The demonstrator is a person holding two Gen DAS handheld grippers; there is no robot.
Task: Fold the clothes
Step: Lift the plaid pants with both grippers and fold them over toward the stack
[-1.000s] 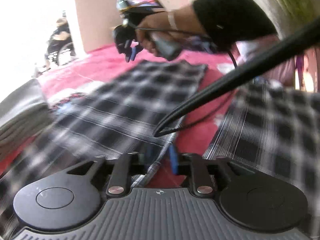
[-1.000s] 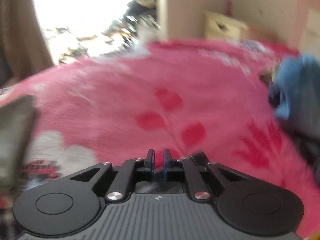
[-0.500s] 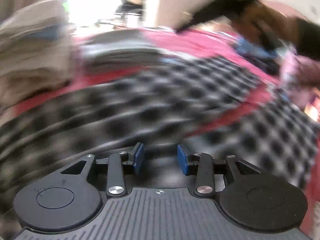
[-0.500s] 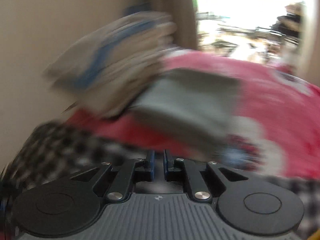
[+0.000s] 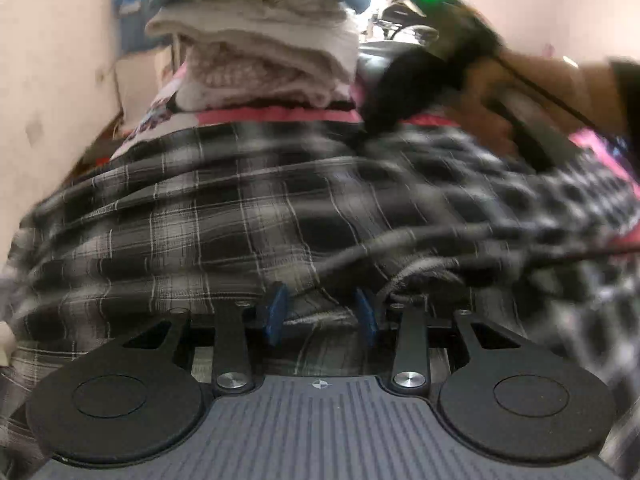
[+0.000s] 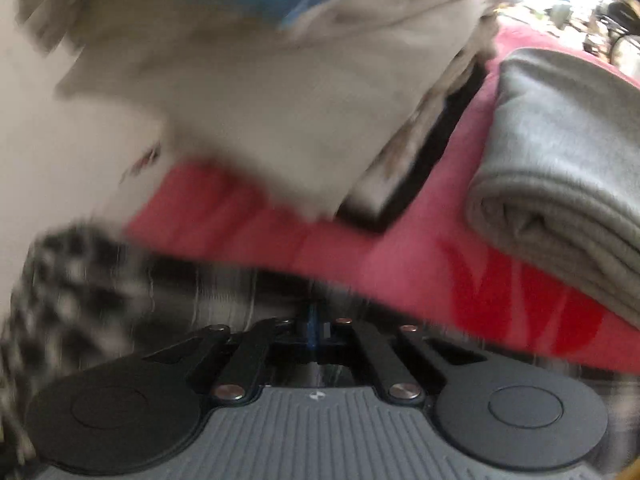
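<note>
1. Plaid shirt (image 5: pixel 248 216): black, grey and white check, spread over the pink bedspread (image 6: pixel 400 256) right under both of your grippers.
2. Your left gripper (image 5: pixel 320 312) points down at the shirt with its blue pads (image 5: pixel 274 312) partly apart. A hemmed fold of the cloth lies in the gap between them, but the pads do not press on it.
3. Your right gripper (image 6: pixel 314 326) has its fingers drawn fully together at the far edge of the shirt, where the check meets the bedspread. Blur hides whether any cloth is pinched there, so you cannot tell.
4. From the left wrist camera you see your right hand (image 5: pixel 516 92) wrapped round that gripper's handle, above the shirt's far right part.
5. A tall stack of folded clothes (image 5: pixel 264 28), cream and white with a blue piece, stands on the bedspread beyond the shirt.
6. A folded grey garment (image 6: pixel 560 152) lies on the bedspread just beside that stack.
</note>
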